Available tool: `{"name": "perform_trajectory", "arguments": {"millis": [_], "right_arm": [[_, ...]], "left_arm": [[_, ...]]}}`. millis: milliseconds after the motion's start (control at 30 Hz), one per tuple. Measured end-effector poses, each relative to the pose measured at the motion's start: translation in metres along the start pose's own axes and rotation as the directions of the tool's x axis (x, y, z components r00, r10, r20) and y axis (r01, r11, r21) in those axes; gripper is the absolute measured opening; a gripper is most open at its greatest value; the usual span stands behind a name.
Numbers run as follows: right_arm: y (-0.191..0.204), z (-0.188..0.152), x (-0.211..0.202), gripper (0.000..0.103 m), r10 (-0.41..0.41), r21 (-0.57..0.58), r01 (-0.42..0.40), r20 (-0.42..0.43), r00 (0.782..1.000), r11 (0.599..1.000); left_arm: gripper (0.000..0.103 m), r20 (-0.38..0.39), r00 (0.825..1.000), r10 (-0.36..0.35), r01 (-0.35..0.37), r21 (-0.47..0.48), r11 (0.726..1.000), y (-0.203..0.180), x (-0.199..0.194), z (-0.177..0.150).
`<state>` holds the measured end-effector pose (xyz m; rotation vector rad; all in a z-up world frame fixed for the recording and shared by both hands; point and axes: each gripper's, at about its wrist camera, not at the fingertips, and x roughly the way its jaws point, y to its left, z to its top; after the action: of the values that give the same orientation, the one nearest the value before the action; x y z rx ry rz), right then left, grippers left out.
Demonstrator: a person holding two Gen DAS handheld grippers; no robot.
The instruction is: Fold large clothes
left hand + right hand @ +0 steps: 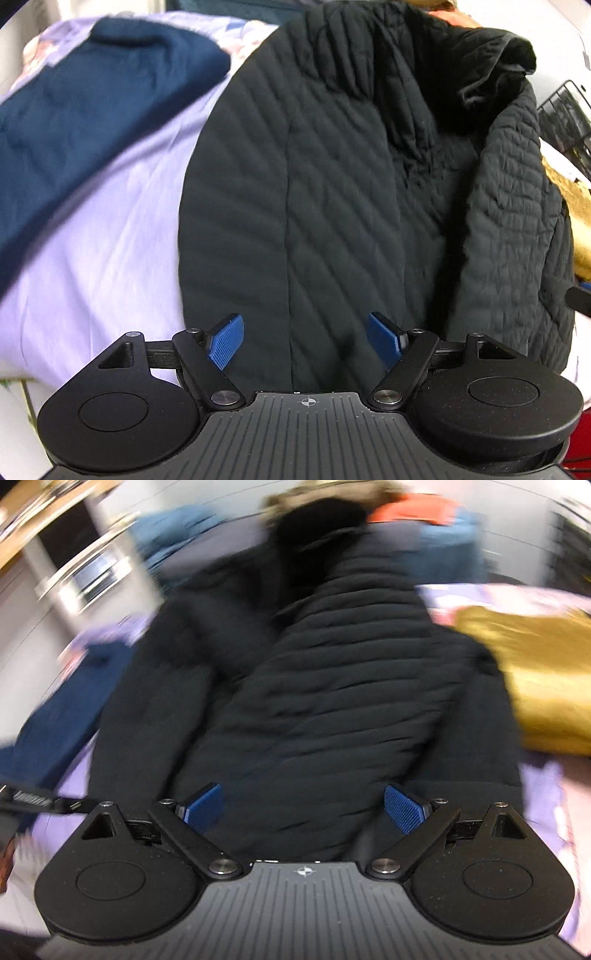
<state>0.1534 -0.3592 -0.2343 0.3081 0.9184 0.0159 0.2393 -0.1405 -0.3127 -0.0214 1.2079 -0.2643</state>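
A large black quilted jacket (332, 184) lies spread on a lilac bed sheet (110, 240), its right side folded inward along a long edge. My left gripper (306, 339) is open and empty, hovering over the jacket's near hem. The jacket (314, 701) also fills the blurred right wrist view, with a sleeve or flap laid diagonally across it. My right gripper (303, 808) is open and empty above the jacket's near edge.
A folded navy garment (74, 129) lies on the sheet to the left, also in the right wrist view (62, 709). A golden-yellow garment (535, 675) lies to the right. A black wire basket (569, 118) stands at the far right.
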Motion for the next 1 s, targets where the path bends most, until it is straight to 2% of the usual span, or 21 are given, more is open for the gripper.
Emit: {"name": "perform_trajectory", "arguments": {"millis": [133,233,367,400,467,533,567,600,633,667,767,900,1000], "right_arm": [[0.037,-0.012,0.007,0.098,0.122,-0.166,-0.132,-0.069,0.990,0.977],[0.061,-0.023,0.019,0.098,0.209,-0.271,-0.256,-0.191,0.959,0.928],[0.089,-0.043,0.040,0.098,0.178,-0.412,-0.313,-0.333,0.926,0.856],[0.096,-0.050,0.044,0.098,0.159,-0.454,-0.312,-0.343,0.926,0.835],[0.105,-0.062,0.050,0.096,0.093,-0.537,-0.268,-0.330,0.939,0.799],[0.110,-0.073,0.055,0.087,0.039,-0.611,-0.222,-0.298,0.954,0.760],[0.109,-0.079,0.055,0.076,0.013,-0.643,-0.190,-0.269,0.963,0.742],[0.107,-0.081,0.053,0.057,-0.013,-0.668,-0.156,-0.241,0.971,0.727],[0.105,-0.083,0.053,0.045,-0.021,-0.682,-0.147,-0.231,0.973,0.716],[0.102,-0.084,0.052,0.027,-0.008,-0.679,-0.164,-0.243,0.970,0.715],[0.093,-0.078,0.039,0.008,0.036,-0.649,-0.174,-0.221,0.975,0.741],[0.078,-0.050,0.018,0.006,0.082,-0.561,-0.137,-0.122,0.989,0.817],[0.054,-0.022,-0.008,0.006,0.071,-0.464,-0.068,-0.011,0.997,0.883]], "left_arm": [[0.103,0.002,1.000,0.022,-0.022,-0.055,0.998,0.019,-0.005,-0.027],[0.103,0.011,0.999,0.048,-0.047,-0.084,0.995,0.037,-0.023,-0.056],[0.103,0.010,0.998,0.062,-0.060,-0.147,0.987,0.053,-0.030,-0.077],[0.103,0.014,0.998,0.065,-0.062,-0.159,0.985,0.056,-0.040,-0.087],[0.103,0.009,0.998,0.070,-0.067,-0.181,0.981,0.055,-0.039,-0.092],[0.103,0.009,0.998,0.068,-0.065,-0.198,0.978,0.055,-0.038,-0.098],[0.103,0.005,0.998,0.067,-0.065,-0.201,0.978,0.055,-0.042,-0.102],[0.103,0.000,0.998,0.064,-0.062,-0.202,0.977,0.055,-0.043,-0.104],[0.103,-0.004,0.998,0.059,-0.059,-0.205,0.977,0.055,-0.045,-0.106],[0.103,-0.002,0.998,0.056,-0.055,-0.210,0.976,0.056,-0.043,-0.106],[0.103,0.010,0.999,0.054,-0.050,-0.226,0.973,0.060,-0.051,-0.106],[0.103,0.017,0.997,0.072,-0.067,-0.187,0.980,0.059,-0.044,-0.100],[0.103,0.022,0.995,0.094,-0.091,-0.114,0.989,0.054,-0.049,-0.100]]}}
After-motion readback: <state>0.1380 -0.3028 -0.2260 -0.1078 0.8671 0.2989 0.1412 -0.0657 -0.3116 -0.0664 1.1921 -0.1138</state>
